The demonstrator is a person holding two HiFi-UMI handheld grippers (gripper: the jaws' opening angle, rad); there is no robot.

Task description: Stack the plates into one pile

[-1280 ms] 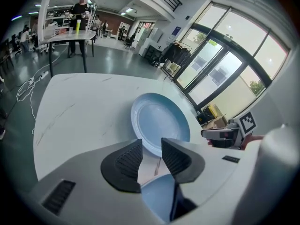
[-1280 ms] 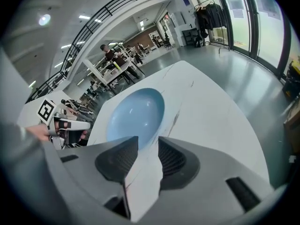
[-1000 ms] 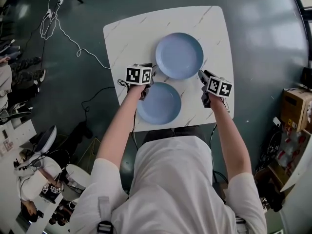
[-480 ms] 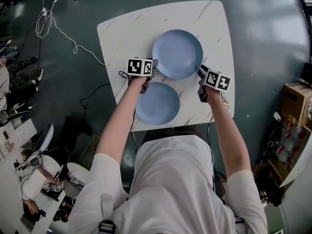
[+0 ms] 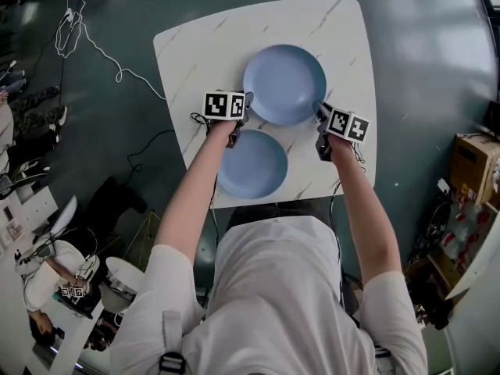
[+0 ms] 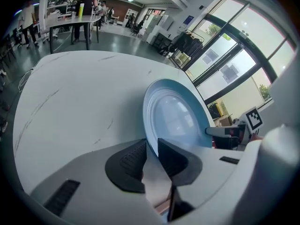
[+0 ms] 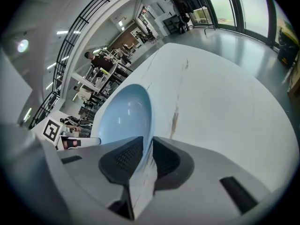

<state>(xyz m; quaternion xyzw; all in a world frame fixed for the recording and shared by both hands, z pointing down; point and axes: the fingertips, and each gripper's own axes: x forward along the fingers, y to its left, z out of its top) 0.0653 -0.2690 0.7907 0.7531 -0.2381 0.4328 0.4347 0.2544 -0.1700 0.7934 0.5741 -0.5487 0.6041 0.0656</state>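
Head view: left gripper [image 5: 245,109], right gripper [image 5: 319,114] pinching opposite rims of far plate [image 5: 284,84] over table [image 5: 195,53]; near plate [image 5: 252,165] just beside. Likely pickup step; next, lift level, centre over near plate, lower.

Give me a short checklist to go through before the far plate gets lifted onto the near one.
1. Left gripper shut on the rim of the far blue plate: ok.
2. Right gripper shut on the opposite rim: ok.
3. Near blue plate lies flat on the white table, nothing on it: ok.
4. Grip firm enough for a lift, as only the rim sits between the jaws: cannot tell.
5. Far plate already off the table: cannot tell.
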